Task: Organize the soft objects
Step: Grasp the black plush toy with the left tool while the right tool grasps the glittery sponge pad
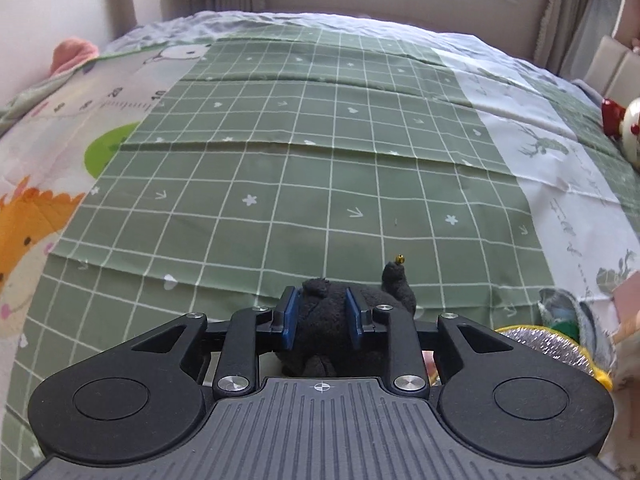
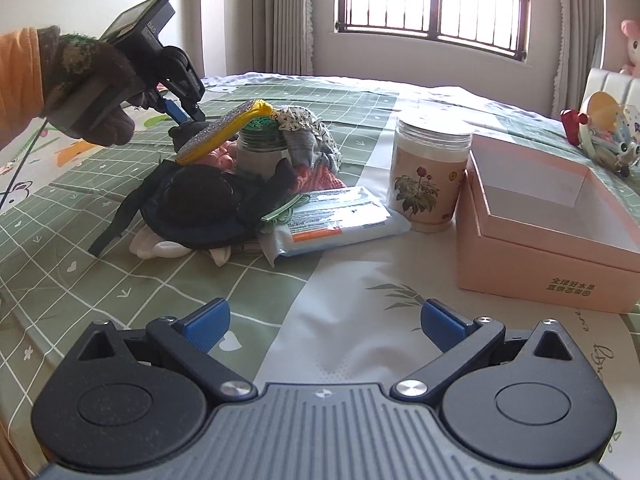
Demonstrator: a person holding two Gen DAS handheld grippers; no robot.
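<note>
Between my left gripper's blue pads sits a dark plush toy, low over the green checked bedspread; whether the pads press it I cannot tell (they look close). My right gripper gapes wide with nothing in it, facing the pile of soft things beside the pink box.

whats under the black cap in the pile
White fabric sticks out beneath the black cap; a wipes pack lies beside it. Whatever else sits under the cap is covered.
</note>
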